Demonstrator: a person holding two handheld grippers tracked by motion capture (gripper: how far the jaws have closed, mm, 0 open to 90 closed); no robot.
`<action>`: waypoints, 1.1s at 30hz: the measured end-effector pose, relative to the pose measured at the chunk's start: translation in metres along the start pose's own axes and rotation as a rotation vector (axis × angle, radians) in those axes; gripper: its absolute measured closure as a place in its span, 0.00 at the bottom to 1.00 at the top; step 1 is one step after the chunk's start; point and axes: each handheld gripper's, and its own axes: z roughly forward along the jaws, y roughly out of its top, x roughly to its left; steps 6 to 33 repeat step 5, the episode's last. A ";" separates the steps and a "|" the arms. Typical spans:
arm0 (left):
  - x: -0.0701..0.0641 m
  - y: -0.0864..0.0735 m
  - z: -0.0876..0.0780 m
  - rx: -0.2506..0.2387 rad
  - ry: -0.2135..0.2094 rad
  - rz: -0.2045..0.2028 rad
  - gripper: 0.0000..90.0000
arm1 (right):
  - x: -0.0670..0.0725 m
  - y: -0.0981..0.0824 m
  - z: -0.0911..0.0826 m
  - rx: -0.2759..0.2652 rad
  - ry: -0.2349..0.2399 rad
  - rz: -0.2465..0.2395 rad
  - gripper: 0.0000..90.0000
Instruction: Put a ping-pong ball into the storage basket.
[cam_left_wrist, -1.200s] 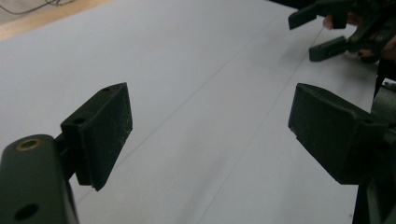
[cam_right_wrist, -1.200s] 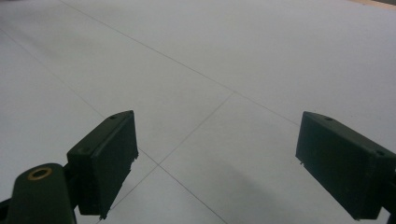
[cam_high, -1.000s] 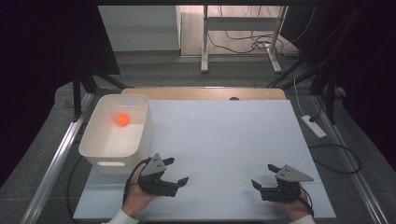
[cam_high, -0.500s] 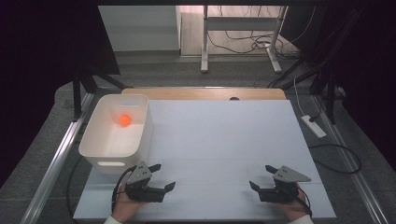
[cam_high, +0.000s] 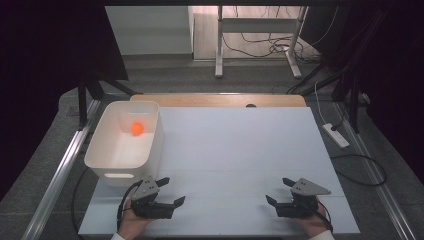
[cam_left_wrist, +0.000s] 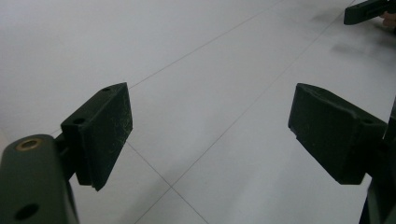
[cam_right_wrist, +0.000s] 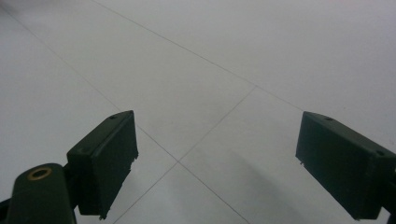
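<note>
Both grippers, left and right, rest spread and empty on the table; ball sits in the bin, apparently deposited.

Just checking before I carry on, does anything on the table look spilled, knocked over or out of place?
Nothing stands out. The white bin stands upright at the table's left edge with the orange ball inside it. The left gripper and right gripper are both open and empty near the front edge.
</note>
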 end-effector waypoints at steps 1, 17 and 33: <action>0.000 0.000 0.000 -0.003 0.003 0.000 0.16 | 0.000 0.000 0.000 0.001 0.000 -0.002 0.14; 0.001 0.000 0.001 -0.003 0.001 -0.006 0.16 | 0.000 -0.001 -0.001 -0.002 -0.004 0.004 0.14; 0.001 0.000 0.001 -0.003 0.001 -0.006 0.16 | 0.000 -0.001 -0.001 -0.002 -0.004 0.004 0.14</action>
